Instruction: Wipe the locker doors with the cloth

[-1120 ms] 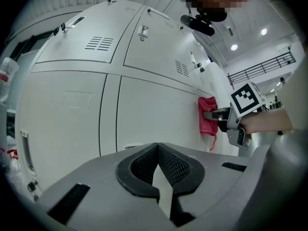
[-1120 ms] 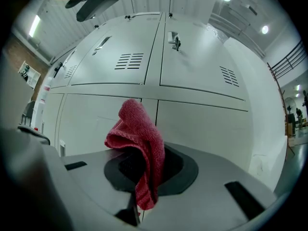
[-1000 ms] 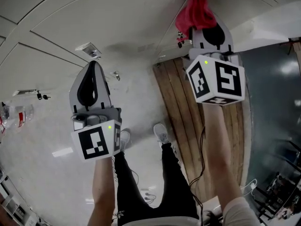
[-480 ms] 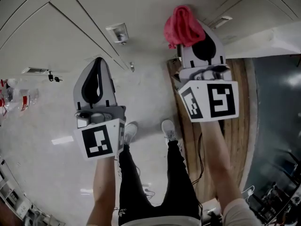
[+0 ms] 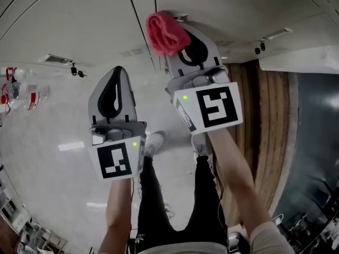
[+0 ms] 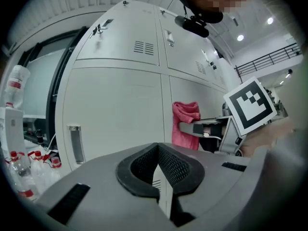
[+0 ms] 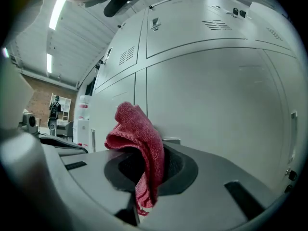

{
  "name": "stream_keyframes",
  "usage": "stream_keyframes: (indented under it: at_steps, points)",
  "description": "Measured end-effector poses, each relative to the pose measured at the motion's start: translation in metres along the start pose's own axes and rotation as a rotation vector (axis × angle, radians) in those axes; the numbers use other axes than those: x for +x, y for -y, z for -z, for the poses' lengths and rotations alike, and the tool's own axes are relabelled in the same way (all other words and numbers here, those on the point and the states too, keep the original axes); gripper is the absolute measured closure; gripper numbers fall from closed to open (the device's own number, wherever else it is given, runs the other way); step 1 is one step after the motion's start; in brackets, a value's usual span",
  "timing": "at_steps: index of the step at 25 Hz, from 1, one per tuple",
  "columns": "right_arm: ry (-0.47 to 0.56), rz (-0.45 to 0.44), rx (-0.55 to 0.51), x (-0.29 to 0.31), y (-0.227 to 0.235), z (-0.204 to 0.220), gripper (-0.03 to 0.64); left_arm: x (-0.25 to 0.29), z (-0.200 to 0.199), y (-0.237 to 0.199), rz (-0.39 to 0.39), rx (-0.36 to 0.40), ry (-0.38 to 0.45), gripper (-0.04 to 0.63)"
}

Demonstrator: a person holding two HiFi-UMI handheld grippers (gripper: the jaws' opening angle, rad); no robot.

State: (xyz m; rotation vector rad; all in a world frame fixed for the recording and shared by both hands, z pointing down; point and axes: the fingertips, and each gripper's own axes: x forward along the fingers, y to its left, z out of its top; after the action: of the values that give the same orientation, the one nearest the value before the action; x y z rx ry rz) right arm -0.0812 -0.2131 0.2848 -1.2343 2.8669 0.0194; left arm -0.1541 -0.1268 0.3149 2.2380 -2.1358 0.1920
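- Head view, lower half of the frame: two bare forearms reach forward, the left forearm straight up the frame, the right forearm angled up toward the centre.
- Left tongs sit left of centre, tips pointing at the lockers. In the left gripper view the left tongs have their jaws pressed together with nothing between them.
- Right tongs sit higher in the frame, reaching further forward than the left. In the right gripper view the right tongs are clamped on the cloth.
- The cloth is red-pink terry, bunched into a soft lump above the jaw tips, one corner hanging down between them.
- Beyond, pale grey locker doors fill the upper frame. The cloth is at the vertical seam between two doors; whether it touches them cannot be told.
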Motion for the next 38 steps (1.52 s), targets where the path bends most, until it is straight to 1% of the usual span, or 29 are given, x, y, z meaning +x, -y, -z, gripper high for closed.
stream_keyframes:
  at_steps: [4,8,11,16,20,23,26,30,34,38]
  points:
    - [-0.002,0.002,-0.001,0.007,-0.006,0.002,0.578,-0.002,0.003,-0.013,-0.021,-0.004,-0.003,0.578]
    - [-0.01,-0.004,-0.013,0.008,-0.008,0.004,0.578,-0.002,0.004,-0.017,-0.032,-0.009,-0.004,0.578]
    - [-0.008,-0.002,-0.013,0.006,-0.004,0.003,0.578,0.001,0.004,-0.011,-0.026,-0.015,-0.004,0.578]
    - [0.001,0.018,-0.012,-0.005,0.012,0.002,0.578,0.009,0.005,0.009,0.005,-0.011,-0.006,0.578]
    - [0.0,0.077,-0.014,-0.018,0.044,0.002,0.578,0.016,0.006,0.027,0.027,-0.011,-0.005,0.578]
    - [0.009,0.104,-0.054,-0.026,0.064,0.0,0.577,0.021,0.009,0.041,0.042,-0.01,-0.014,0.578]
    - [-0.002,0.128,-0.066,-0.036,0.083,0.002,0.578,0.025,0.011,0.054,0.053,-0.015,-0.02,0.578]
    - [-0.02,0.185,-0.092,-0.054,0.119,0.004,0.578,0.036,0.007,0.074,0.078,0.0,-0.008,0.578]
    - [-0.022,0.258,-0.096,-0.074,0.16,0.004,0.577,0.046,0.005,0.095,0.096,-0.004,0.016,0.578]
    - [-0.028,0.308,-0.099,-0.09,0.191,0.007,0.577,0.051,0.007,0.12,0.127,-0.002,0.018,0.578]
